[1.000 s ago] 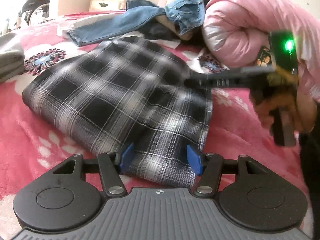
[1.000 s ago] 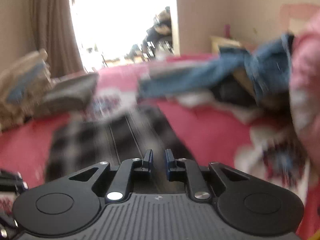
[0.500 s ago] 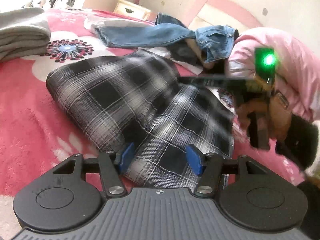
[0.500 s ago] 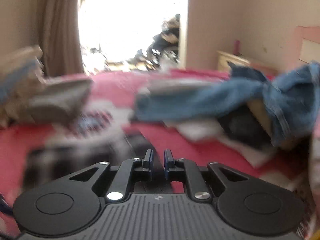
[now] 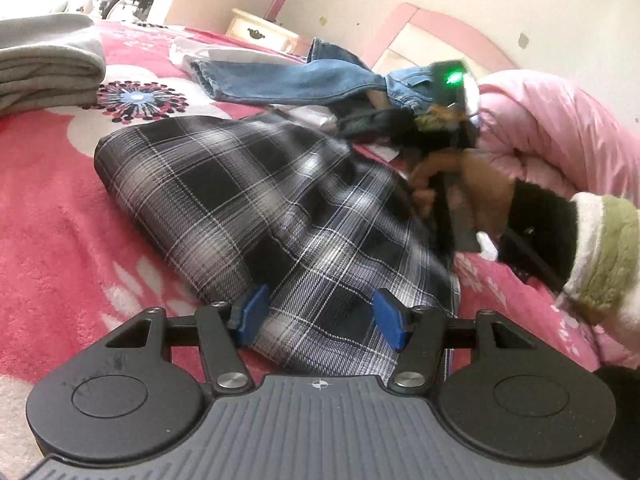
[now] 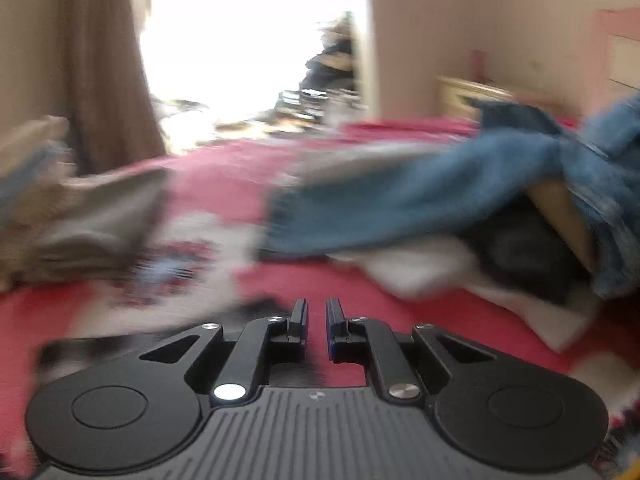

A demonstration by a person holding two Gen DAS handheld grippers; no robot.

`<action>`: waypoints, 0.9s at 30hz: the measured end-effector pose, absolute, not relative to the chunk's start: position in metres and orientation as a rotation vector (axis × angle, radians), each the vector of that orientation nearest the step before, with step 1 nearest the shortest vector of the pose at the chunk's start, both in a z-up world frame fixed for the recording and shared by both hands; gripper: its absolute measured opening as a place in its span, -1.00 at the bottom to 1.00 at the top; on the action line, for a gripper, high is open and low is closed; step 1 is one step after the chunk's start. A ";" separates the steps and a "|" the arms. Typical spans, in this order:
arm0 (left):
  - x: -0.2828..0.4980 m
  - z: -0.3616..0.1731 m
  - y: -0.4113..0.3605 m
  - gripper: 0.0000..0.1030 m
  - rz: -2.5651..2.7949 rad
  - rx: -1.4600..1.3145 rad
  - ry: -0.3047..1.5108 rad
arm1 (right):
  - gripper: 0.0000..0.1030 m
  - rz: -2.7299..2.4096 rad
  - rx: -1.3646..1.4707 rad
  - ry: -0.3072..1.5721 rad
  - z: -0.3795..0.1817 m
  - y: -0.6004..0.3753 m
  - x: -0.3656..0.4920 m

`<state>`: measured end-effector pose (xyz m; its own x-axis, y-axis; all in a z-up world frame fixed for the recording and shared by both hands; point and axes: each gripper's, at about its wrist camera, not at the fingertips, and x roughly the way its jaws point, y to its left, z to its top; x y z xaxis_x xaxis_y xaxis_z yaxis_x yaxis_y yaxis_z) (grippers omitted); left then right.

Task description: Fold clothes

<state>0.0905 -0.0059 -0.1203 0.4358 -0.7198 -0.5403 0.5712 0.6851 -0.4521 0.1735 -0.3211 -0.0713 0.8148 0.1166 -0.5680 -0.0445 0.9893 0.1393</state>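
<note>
Midway through a fold, a black-and-white plaid garment (image 5: 256, 208) lies doubled across the centre of the left wrist view on a pink floral bedspread (image 5: 48, 232). At lower centre the left gripper (image 5: 318, 318) stands spread, its blue pads (image 5: 253, 312) straddling the cloth's near edge without pressing on it. At right, a hand (image 5: 468, 184) in a green-cuffed sleeve carries the right gripper (image 6: 317, 328) over the plaid's far side; its own blurred view shows the jaws nearly together with only a narrow slit, nothing visibly between them. Unfolded blue jeans (image 5: 288, 80) wait in the upper middle, a folded grey garment (image 5: 44, 68) at upper left. The next move likely calls for pinching an edge and carrying it across. No brand or writing is legible.
</note>
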 end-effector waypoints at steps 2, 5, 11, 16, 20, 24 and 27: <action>0.089 -0.121 -0.006 0.16 -0.816 -0.213 0.770 | -0.80 0.178 0.108 0.679 -0.078 -0.306 0.186; 0.090 -0.121 -0.006 0.18 -0.818 -0.210 0.767 | -0.86 0.201 0.075 0.772 -0.104 -0.293 0.212; 0.087 -0.122 -0.006 0.19 -0.820 -0.202 0.752 | -0.76 0.056 0.192 0.688 -0.088 -0.299 0.219; 0.088 -0.123 -0.004 0.19 -0.818 -0.239 0.756 | -0.74 0.549 0.092 0.762 -0.061 -0.228 0.186; 0.088 -0.124 -0.003 0.19 -0.820 -0.238 0.752 | -0.75 0.679 -0.027 0.861 -0.082 -0.174 0.198; 0.084 -0.123 -0.003 0.19 -0.816 -0.225 0.744 | -0.67 0.431 -0.015 0.829 -0.097 -0.163 0.218; 0.082 -0.121 -0.003 0.19 -0.808 -0.222 0.743 | -0.67 0.398 0.102 0.742 -0.075 -0.188 0.199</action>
<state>0.0818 -0.0029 -0.1209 0.4582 -0.7236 -0.5163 0.5754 0.6841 -0.4482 0.1985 -0.1880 -0.0748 0.6659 0.3879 -0.6373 -0.3165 0.9204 0.2295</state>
